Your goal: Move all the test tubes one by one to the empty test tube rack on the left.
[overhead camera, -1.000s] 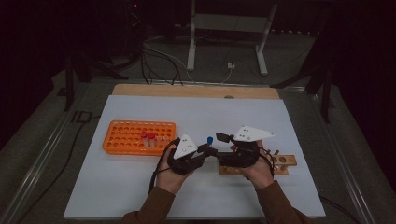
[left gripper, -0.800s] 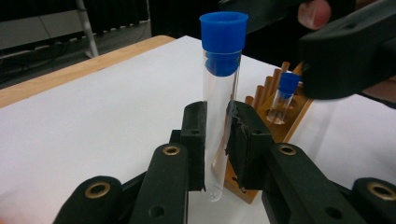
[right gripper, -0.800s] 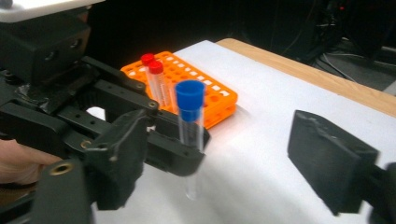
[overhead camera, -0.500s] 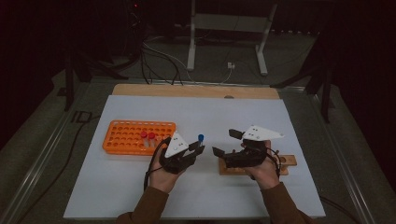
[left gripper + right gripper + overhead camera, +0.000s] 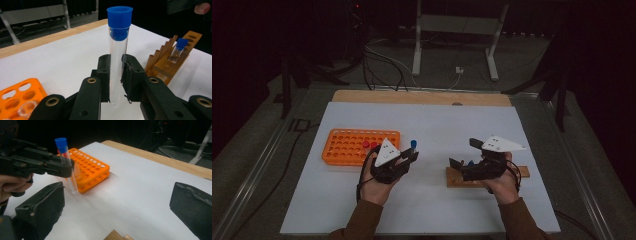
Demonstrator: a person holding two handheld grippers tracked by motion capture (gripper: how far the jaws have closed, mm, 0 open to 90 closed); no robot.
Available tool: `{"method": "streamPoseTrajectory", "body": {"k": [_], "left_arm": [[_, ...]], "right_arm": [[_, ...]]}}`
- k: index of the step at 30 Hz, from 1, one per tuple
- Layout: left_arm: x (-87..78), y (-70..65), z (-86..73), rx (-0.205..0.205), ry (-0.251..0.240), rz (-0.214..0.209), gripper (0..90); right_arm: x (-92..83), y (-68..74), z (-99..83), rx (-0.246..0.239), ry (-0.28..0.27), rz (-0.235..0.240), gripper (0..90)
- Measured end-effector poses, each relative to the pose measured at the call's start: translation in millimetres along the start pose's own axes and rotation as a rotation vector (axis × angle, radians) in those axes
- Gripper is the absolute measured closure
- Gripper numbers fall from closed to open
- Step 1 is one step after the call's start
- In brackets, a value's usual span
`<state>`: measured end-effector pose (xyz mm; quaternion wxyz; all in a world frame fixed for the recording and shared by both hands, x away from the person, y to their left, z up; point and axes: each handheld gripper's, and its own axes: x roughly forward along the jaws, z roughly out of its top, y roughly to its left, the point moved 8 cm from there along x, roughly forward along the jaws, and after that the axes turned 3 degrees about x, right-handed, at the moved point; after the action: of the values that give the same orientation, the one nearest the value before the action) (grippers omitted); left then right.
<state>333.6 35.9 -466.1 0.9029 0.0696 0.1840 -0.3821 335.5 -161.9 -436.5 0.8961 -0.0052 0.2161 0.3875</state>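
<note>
Holding a blue-capped tube [image 5: 117, 50] upright, the left gripper [image 5: 404, 161] is clenched on its lower glass, just right of the orange rack [image 5: 357, 145]. The right gripper [image 5: 464, 155] has just been opening; its jaws stand wide with nothing between them, over the wooden rack [image 5: 517, 172]. One blue-capped tube [image 5: 178, 48] sits in that wooden rack. Two red caps [image 5: 369, 145] show in the orange rack. Likely the held tube is bound for the orange rack and not yet seated.

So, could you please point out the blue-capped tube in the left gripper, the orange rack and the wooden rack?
Blue-capped tube [image 5: 117, 62], left gripper view, on its clear glass body.
Orange rack [image 5: 347, 145], high view, on its holed top.
Wooden rack [image 5: 172, 66], left gripper view, on its front face.
</note>
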Motion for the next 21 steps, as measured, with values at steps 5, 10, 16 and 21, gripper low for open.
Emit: {"method": "streamPoseTrajectory", "body": {"k": [5,10,16,21], "left_arm": [[-6.7,7.1,0.2,-0.004,-0.008,0.014,77.3],[-13.7,13.9,-0.7,-0.004,-0.014,0.028,77.3],[-24.2,24.3,-4.8,-0.008,-0.019,0.053,77.3],[-31.9,31.9,-7.9,-0.014,-0.020,0.069,77.3]], "right_arm": [[-5.7,-5.3,-1.6,0.001,-0.009,-0.018,0.2],[-10.3,-10.4,-3.3,0.012,-0.017,-0.030,0.2],[-14.1,-15.4,-5.1,0.018,-0.020,-0.042,0.2],[-16.3,-17.9,-6.7,0.016,-0.017,-0.044,0.2]]}}
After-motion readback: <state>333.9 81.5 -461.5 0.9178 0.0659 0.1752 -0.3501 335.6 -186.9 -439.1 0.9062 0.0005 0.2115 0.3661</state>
